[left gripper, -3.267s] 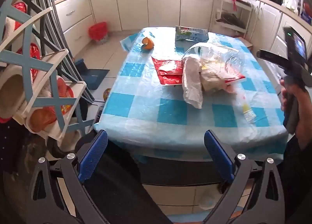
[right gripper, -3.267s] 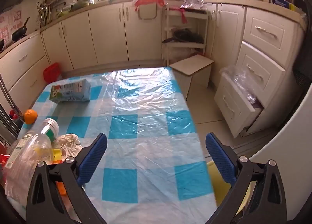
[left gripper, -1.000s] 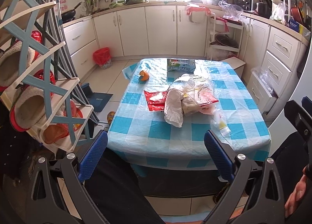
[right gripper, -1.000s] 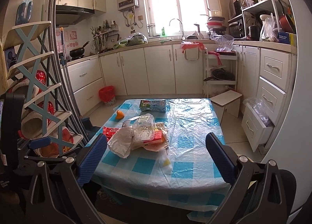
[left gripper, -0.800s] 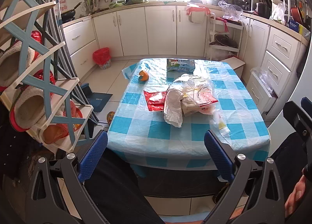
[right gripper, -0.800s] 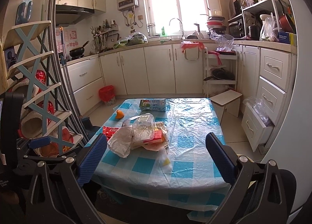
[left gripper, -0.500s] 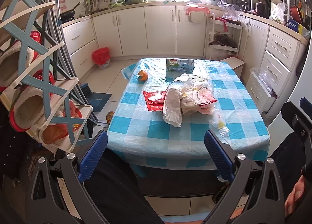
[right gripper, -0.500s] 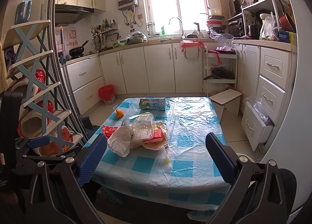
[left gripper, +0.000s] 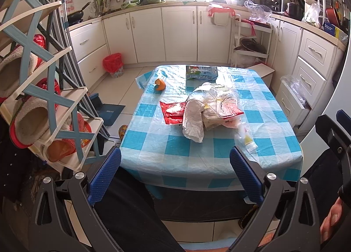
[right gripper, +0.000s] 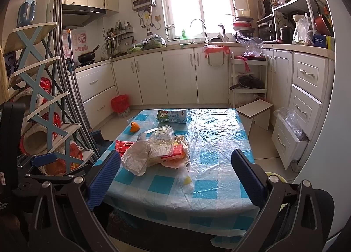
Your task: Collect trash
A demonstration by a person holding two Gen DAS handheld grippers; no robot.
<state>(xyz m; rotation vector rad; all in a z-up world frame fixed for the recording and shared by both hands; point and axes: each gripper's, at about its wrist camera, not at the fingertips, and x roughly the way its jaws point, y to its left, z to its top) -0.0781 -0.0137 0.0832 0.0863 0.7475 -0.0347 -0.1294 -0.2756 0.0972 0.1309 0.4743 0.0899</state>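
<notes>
Lying on the table [left gripper: 274, 107], trash pile [left gripper: 208, 109] sits beyond both wide-spread, empty claws.

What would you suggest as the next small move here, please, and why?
Probably bring the left tongs forward over the table toward the trash pile. Both the left and the right tongs are open, empty and short of the table edge, and the pile lies mid-table, left of centre, so nearer the left.
</notes>
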